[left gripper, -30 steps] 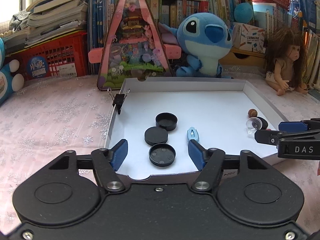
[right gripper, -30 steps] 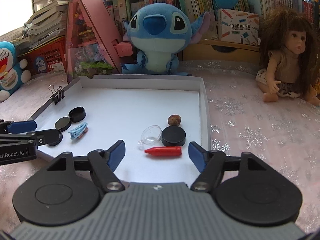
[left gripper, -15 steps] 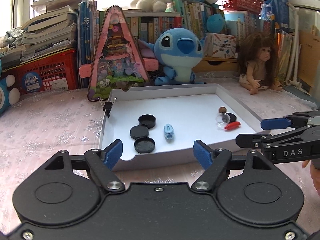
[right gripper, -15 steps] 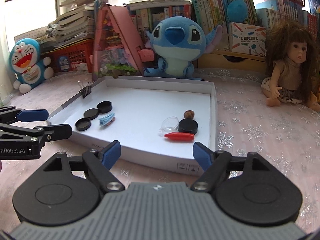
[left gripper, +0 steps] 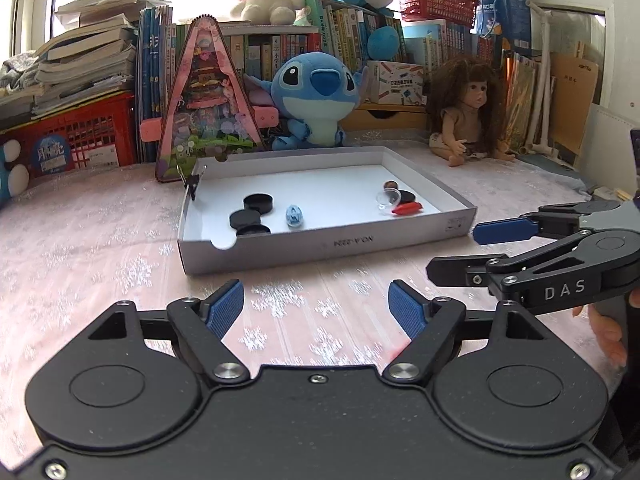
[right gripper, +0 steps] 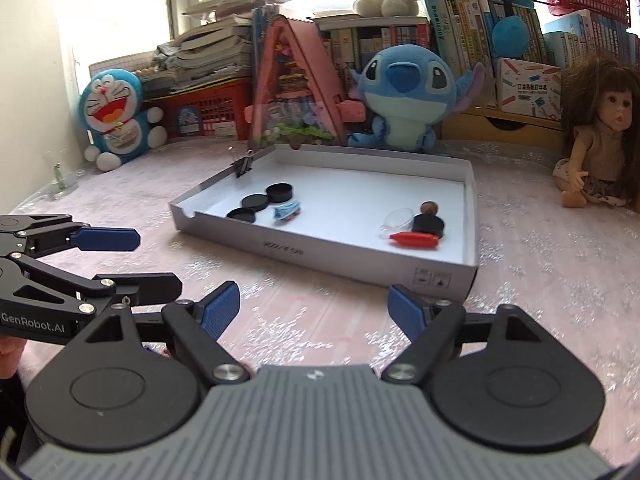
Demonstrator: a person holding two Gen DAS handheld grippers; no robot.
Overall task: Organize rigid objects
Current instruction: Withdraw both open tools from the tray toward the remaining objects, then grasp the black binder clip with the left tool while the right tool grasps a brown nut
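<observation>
A shallow white tray (left gripper: 320, 244) (right gripper: 320, 252) lies on the pink cloth ahead of both grippers. At its left are three black round caps (left gripper: 258, 203) (right gripper: 255, 202) and a blue hair clip (left gripper: 294, 216) (right gripper: 286, 211). At its right lie a red crayon-shaped piece (left gripper: 407, 209) (right gripper: 414, 239), a clear dome (left gripper: 388, 199) (right gripper: 398, 218), a black cap (right gripper: 429, 225) and a brown nut (right gripper: 429, 208). A black binder clip (left gripper: 192, 182) grips the left wall. My left gripper (left gripper: 316, 300) (right gripper: 152, 260) and right gripper (right gripper: 314, 300) (left gripper: 468, 250) hang open and empty over the cloth, short of the tray.
Behind the tray stand a blue plush (left gripper: 316, 96), a pink triangular toy house (left gripper: 208, 100), a doll (left gripper: 468, 120) at the right and a red crate (left gripper: 76, 140) at the left. A blue cat plush (right gripper: 114, 116) sits far left. Bookshelves fill the back.
Both grippers have drawn back from over the tray to the cloth in front of it, so the tray looks farther off. Both pairs of jaws stand a little wider.
</observation>
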